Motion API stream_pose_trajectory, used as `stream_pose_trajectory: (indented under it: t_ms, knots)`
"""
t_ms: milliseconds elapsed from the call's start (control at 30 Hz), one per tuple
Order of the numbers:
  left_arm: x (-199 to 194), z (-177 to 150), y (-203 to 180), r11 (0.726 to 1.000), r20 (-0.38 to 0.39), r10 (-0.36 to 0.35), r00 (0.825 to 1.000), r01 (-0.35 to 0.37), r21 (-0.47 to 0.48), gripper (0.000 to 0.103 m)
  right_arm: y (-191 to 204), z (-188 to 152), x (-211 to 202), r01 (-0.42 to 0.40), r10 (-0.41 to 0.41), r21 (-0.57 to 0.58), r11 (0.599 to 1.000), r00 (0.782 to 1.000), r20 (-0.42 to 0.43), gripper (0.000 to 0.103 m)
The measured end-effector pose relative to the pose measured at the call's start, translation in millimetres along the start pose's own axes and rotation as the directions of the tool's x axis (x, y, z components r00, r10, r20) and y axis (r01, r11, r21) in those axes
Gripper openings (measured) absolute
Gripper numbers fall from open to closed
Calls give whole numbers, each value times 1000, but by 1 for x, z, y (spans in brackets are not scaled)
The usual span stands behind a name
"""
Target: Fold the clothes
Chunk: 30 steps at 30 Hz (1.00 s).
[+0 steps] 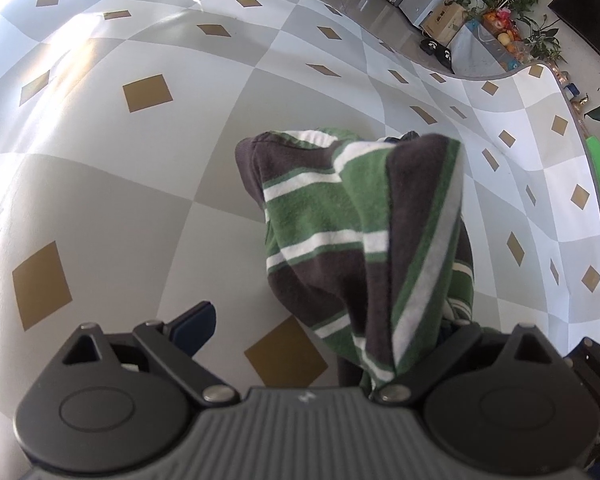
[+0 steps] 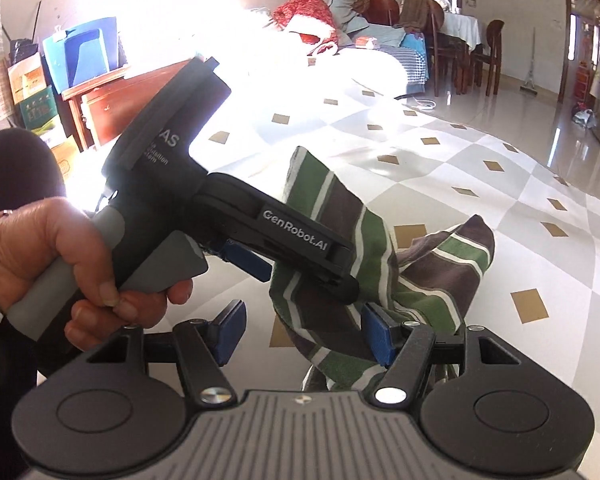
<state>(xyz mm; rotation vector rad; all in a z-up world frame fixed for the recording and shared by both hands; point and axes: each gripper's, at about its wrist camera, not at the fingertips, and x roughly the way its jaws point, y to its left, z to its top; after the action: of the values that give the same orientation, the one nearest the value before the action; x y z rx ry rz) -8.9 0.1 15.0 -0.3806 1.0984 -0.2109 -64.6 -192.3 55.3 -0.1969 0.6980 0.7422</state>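
Over the right-hand finger of the left gripper (image 1: 320,320) hangs a green, brown and white striped knit garment (image 1: 360,232), draped above the grey-and-white checked cloth with gold diamonds (image 1: 140,184); its jaws stand wide apart, clamping nothing. In the right wrist view a bare hand (image 2: 52,256) holds that gripper, and the right gripper (image 2: 304,330) is parted too, fabric lying against its right blue pad (image 2: 376,336).

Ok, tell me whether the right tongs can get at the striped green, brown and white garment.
Probably yes: the garment hangs between the open right tongs, touching one pad, nothing in between.
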Motion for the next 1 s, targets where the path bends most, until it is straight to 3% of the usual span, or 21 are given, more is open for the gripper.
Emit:
stream_pose_trajectory:
  t_ms: [167,433,533,833,1000]
  knots:
    - [-1,-1,-1,1000,3,5,1000,-5,9,98,-17,-1,-22,31,-37,153,988,999,38,63]
    - [-3,-1,2,1000,23,10,1000,-10,1,99,-36,-12,-30,41,-53,370,928,998,23,64]
    - [-2,-1,2,1000,23,12,1000,-13,5,99,-44,-13,-37,9,-40,435,901,997,61,64]
    - [2,-2,3,1000,25,23,999,-23,-3,103,-57,-20,-24,139,-164,503,853,986,5,64]
    - [2,-2,2,1000,30,27,999,-27,12,103,-66,-20,-12,127,-169,560,819,985,23,64]
